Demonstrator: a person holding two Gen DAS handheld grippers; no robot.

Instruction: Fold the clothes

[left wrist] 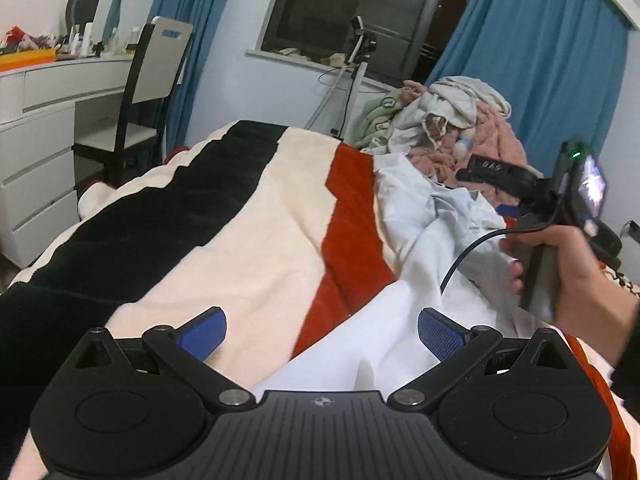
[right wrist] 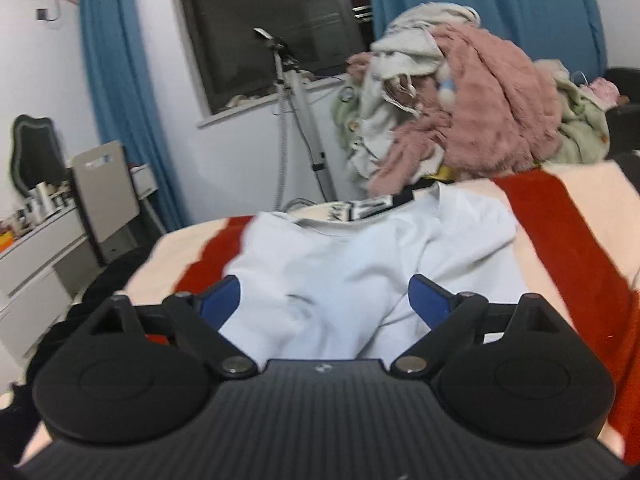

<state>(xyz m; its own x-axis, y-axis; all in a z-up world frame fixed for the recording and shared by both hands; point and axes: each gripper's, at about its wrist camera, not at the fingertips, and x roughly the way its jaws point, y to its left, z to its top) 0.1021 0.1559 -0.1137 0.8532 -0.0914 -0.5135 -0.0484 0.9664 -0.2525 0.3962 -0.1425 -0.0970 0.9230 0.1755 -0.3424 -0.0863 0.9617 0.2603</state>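
A pale blue-white garment (right wrist: pixel 360 264) lies rumpled on the striped blanket (right wrist: pixel 560 216) of a bed; it also shows in the left wrist view (left wrist: pixel 424 240). My left gripper (left wrist: pixel 322 334) is open and empty, low over the garment's near edge and the blanket (left wrist: pixel 240 248). My right gripper (right wrist: pixel 324 298) is open and empty, just above the garment's near part. In the left wrist view the right gripper's body (left wrist: pixel 560 208) shows, held in a hand over the garment; its fingertips are hidden there.
A heap of pink, white and green clothes (right wrist: pixel 472 120) sits at the far end of the bed, also in the left wrist view (left wrist: pixel 440 120). A white dresser (left wrist: pixel 44 128) and chair (left wrist: pixel 144 92) stand left. A tripod (right wrist: pixel 304 128) stands by the window.
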